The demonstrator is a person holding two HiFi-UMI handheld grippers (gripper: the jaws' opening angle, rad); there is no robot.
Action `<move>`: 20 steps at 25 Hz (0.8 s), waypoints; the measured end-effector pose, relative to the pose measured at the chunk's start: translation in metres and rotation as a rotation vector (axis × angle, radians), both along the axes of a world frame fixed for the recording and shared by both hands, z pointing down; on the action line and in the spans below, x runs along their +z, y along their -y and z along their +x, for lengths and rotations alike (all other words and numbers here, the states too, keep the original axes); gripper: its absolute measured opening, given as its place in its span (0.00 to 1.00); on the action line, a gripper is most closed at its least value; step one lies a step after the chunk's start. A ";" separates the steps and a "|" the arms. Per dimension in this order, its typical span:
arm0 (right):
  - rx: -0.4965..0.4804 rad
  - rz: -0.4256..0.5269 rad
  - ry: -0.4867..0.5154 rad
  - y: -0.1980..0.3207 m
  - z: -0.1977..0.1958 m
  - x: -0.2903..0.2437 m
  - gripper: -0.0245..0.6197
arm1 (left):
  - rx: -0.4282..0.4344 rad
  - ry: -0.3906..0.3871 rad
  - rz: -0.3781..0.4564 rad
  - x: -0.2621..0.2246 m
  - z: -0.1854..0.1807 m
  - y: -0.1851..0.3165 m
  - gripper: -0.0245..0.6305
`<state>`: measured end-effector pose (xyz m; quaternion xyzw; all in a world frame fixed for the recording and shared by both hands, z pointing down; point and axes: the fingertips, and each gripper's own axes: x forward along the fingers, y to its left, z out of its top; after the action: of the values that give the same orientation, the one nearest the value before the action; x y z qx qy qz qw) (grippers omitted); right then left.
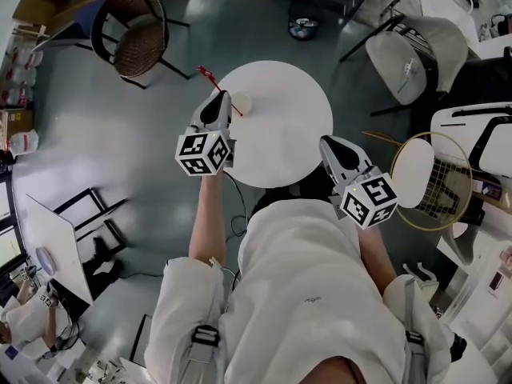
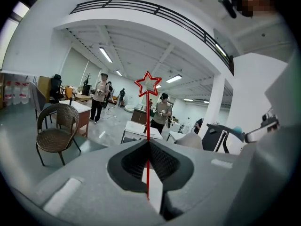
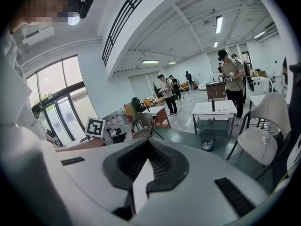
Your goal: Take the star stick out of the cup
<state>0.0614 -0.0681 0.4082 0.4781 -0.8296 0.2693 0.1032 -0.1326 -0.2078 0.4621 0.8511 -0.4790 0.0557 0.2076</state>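
A thin red star stick [image 1: 210, 78] is pinched in my left gripper [image 1: 222, 94], whose jaws are shut on its shaft. In the left gripper view the star [image 2: 148, 83] stands upright above the jaws and the shaft [image 2: 148, 164] runs down between them [image 2: 148, 142]. A white cup [image 1: 243, 102] sits at the left edge of the round white table [image 1: 288, 126], right beside the left gripper's tip; the stick's lower end lies over it in the head view. My right gripper [image 1: 326, 141] hovers at the table's right front edge, jaws shut [image 3: 148, 142] and empty.
A wicker chair [image 1: 136, 30] stands at the back left and a grey chair [image 1: 416, 54] at the back right. A badminton racket [image 1: 436, 178] lies to the right. A bin [image 1: 304, 28] stands behind the table. Several people stand in the hall [image 2: 100, 95].
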 end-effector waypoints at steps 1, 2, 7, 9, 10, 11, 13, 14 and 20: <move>-0.001 0.005 0.006 0.000 -0.001 -0.002 0.05 | -0.001 -0.017 0.008 -0.006 -0.001 -0.005 0.05; -0.001 0.011 0.010 0.001 -0.003 -0.004 0.05 | 0.000 -0.029 0.016 -0.012 -0.001 -0.010 0.05; -0.015 0.033 0.019 0.001 -0.009 -0.011 0.05 | 0.035 -0.049 0.038 -0.034 0.005 -0.039 0.05; -0.019 0.036 0.025 0.002 -0.013 -0.012 0.05 | 0.046 -0.064 0.042 -0.042 0.005 -0.047 0.05; -0.021 0.036 0.029 0.002 -0.015 -0.013 0.05 | 0.052 -0.069 0.045 -0.047 0.004 -0.051 0.05; -0.022 0.036 0.032 0.002 -0.017 -0.013 0.05 | 0.058 -0.073 0.048 -0.051 0.003 -0.055 0.05; -0.022 0.036 0.041 0.000 -0.020 -0.012 0.05 | 0.070 -0.085 0.057 -0.060 0.001 -0.064 0.05; -0.022 0.035 0.047 0.000 -0.021 -0.011 0.05 | 0.075 -0.090 0.063 -0.064 0.000 -0.067 0.05; -0.023 0.042 0.065 0.002 -0.030 -0.013 0.05 | 0.102 -0.090 0.088 -0.080 -0.007 -0.090 0.05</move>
<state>0.0319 -0.0705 0.3953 0.4614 -0.8435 0.2661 0.0693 -0.1394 -0.1181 0.3817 0.8843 -0.4272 0.0069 0.1882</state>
